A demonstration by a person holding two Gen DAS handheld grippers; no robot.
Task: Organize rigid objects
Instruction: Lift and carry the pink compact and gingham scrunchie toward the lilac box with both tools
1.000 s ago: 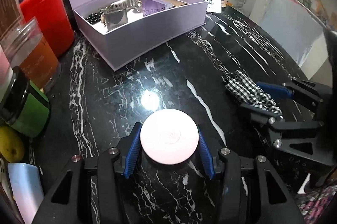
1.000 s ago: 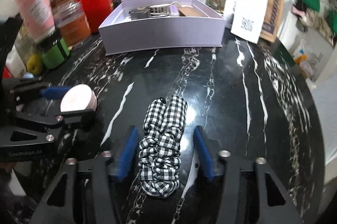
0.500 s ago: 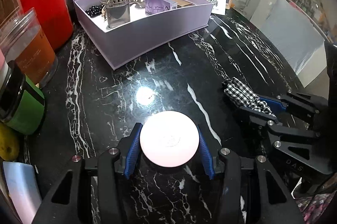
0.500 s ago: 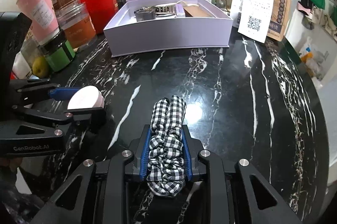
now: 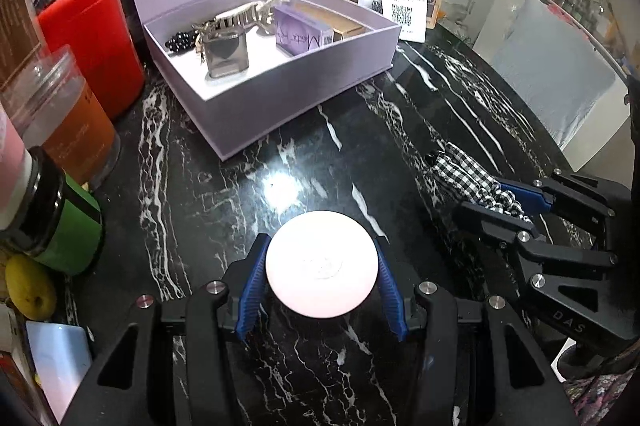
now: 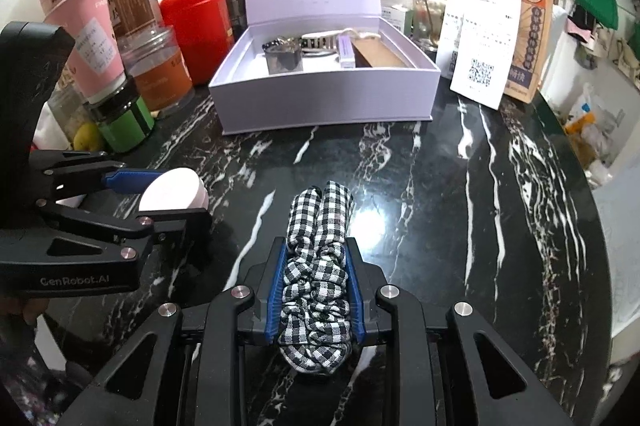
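Pink round case (image 5: 322,264) clamped in left claw (image 5: 322,278); right claw (image 6: 316,290) pinches gingham scrunchie (image 6: 316,266), above black marble desk (image 6: 440,206).

Glossy black marble tabletop (image 6: 460,210) — white-veined; checked cloth scrunchie (image 6: 316,266); matt lilac cardboard box (image 6: 324,98); smooth pink disc (image 5: 322,264).

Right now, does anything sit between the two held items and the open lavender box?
Nothing visible does. The left gripper holds the pink round case, the right gripper the checkered scrunchie; only bare marble tabletop leads to the lavender box.
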